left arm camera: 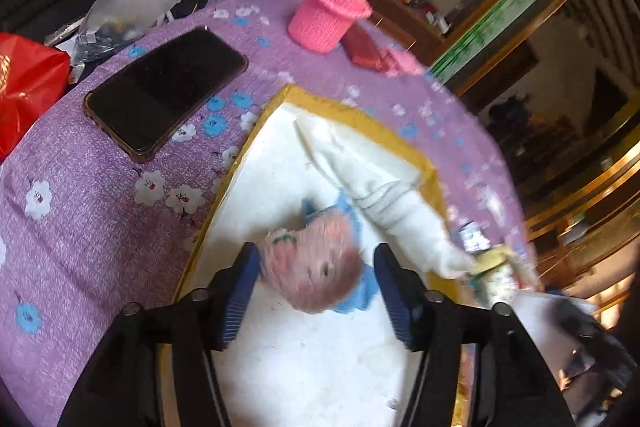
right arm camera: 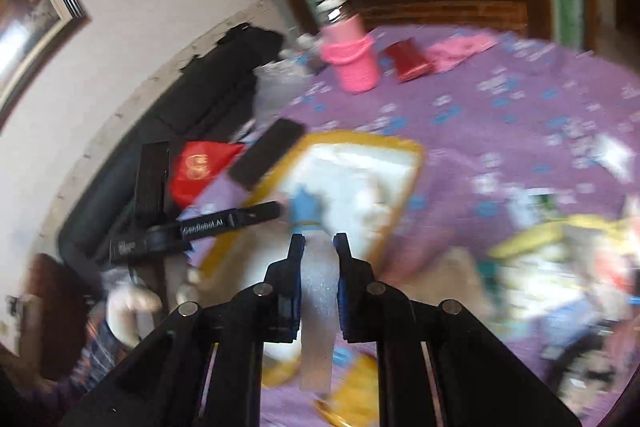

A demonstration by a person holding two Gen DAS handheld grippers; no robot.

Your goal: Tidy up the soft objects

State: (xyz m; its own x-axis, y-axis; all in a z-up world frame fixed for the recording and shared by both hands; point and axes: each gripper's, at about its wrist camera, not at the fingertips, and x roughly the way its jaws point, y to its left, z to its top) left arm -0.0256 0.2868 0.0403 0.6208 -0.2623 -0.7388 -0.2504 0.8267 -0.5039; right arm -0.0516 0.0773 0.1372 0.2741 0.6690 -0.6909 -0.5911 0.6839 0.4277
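A white tray with a yellow rim (left arm camera: 352, 109) lies on the purple flowered cloth. In it lie a pink plush toy with blue trim (left arm camera: 316, 263) and a white sock (left arm camera: 384, 195). My left gripper (left arm camera: 316, 291) is open, its blue pads on either side of the plush toy, not pressing it. In the right wrist view my right gripper (right arm camera: 319, 247) is shut on a white foam strip (right arm camera: 318, 315) and hovers above the near edge of the tray (right arm camera: 412, 163). The left gripper's arm (right arm camera: 224, 223) reaches into the tray beside the blue trim (right arm camera: 304, 207).
A black phone (left arm camera: 164, 93) lies left of the tray. A pink knitted cup holder (left arm camera: 332, 15) with a bottle, a red wallet (left arm camera: 364, 49) and a pink cloth (right arm camera: 460, 51) sit at the far side. A red bag (left arm camera: 28, 87) and plastic bags lie left. Blurred clutter (right arm camera: 560, 267) lies right.
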